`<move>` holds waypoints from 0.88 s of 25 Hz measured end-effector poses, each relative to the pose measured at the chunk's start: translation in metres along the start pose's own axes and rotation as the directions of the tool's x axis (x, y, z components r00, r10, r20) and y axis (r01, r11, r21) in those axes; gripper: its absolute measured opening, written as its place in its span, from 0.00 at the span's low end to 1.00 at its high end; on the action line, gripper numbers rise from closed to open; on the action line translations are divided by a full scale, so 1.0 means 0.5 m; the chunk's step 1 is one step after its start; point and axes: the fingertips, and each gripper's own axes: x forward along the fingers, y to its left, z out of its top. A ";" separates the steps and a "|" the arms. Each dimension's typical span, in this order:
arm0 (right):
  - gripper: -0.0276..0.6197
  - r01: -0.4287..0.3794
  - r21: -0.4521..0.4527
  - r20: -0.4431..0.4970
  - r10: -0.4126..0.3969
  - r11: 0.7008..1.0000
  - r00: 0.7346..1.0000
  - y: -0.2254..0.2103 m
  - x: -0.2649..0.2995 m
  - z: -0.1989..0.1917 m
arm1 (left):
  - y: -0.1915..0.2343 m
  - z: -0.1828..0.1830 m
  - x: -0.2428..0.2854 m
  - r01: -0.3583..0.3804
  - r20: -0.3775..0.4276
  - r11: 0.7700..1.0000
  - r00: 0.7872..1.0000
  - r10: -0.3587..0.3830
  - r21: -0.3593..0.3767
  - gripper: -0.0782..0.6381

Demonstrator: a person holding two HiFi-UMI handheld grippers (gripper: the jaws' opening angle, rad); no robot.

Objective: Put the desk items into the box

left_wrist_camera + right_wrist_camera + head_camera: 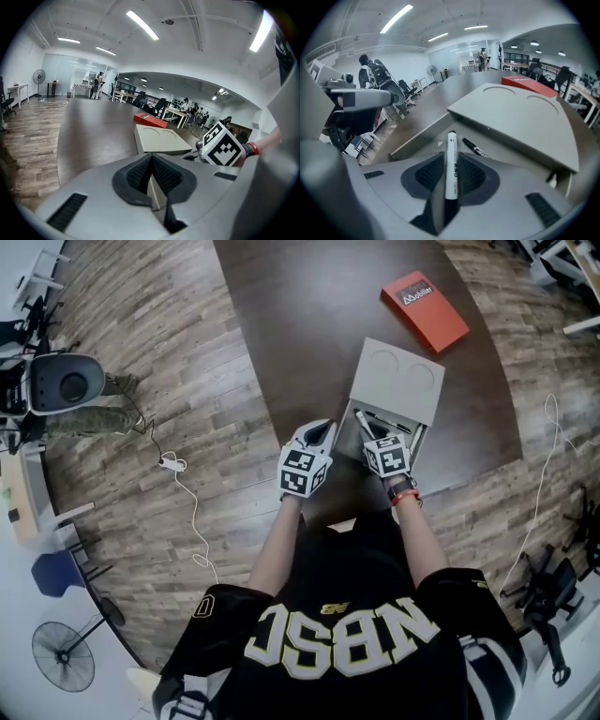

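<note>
Figure: On a dark table [309,296], a red book [424,310] lies beyond the grey box [398,381]. Its lid covers the far part, and a black pen [480,149] lies on the floor of the uncovered near part. Both forearms reach forward side by side, with the left gripper [319,434] just beside the box's near left corner and the right gripper [368,425] tilted down over the uncovered part. The left jaws are pressed together on nothing, while the right jaws stand slightly apart around a white marker [451,164] pointing into the box, the pads seemingly not pinching it.
</note>
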 end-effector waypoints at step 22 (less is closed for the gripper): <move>0.16 0.222 0.278 0.359 -0.315 0.935 0.878 -0.084 -0.299 0.122 | -0.098 0.130 0.002 0.185 0.090 0.974 0.976 -0.198 0.134 0.13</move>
